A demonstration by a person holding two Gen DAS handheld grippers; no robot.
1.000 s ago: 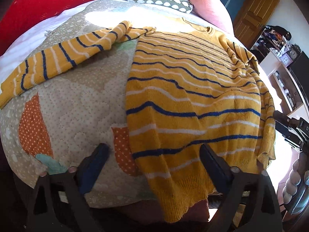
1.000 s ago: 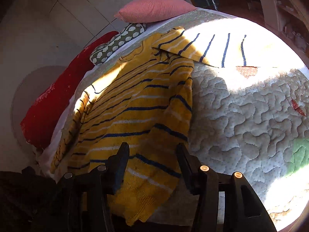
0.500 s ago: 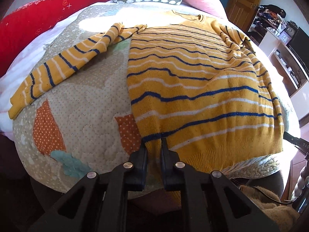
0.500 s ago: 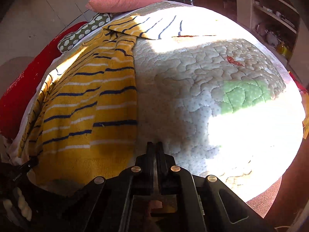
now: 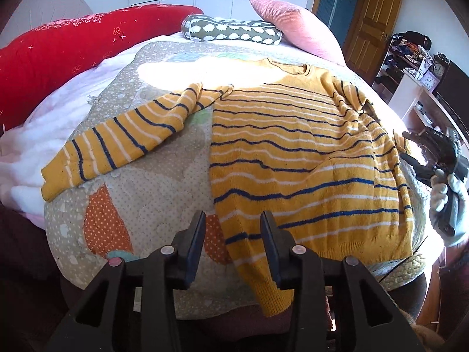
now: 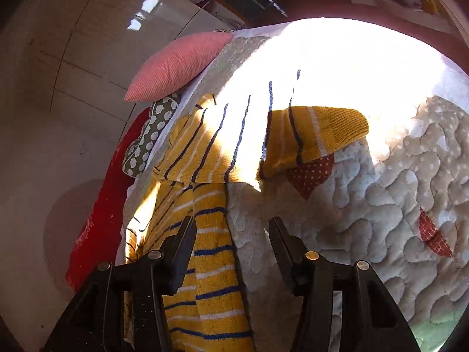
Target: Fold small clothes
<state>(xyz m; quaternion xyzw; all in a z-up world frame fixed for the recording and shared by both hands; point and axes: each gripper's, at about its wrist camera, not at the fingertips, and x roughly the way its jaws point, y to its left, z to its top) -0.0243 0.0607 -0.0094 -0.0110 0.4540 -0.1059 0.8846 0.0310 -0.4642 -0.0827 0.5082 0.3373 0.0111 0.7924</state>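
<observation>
2 wrist views — shared sweater (image 5: pixel 293 158)

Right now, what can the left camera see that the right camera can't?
Only the left wrist view shows the whole yellow striped sweater lying flat, with its neckline, its hem hanging off the bed edge, the wooden door, the clock and the gloved hand holding the right gripper.

Only the right wrist view shows the sweater's other sleeve spread into bright sun, and the green quilt patch.

Both show the quilt, pink pillow, spotted cushion, red pillow and open jaws.
</observation>
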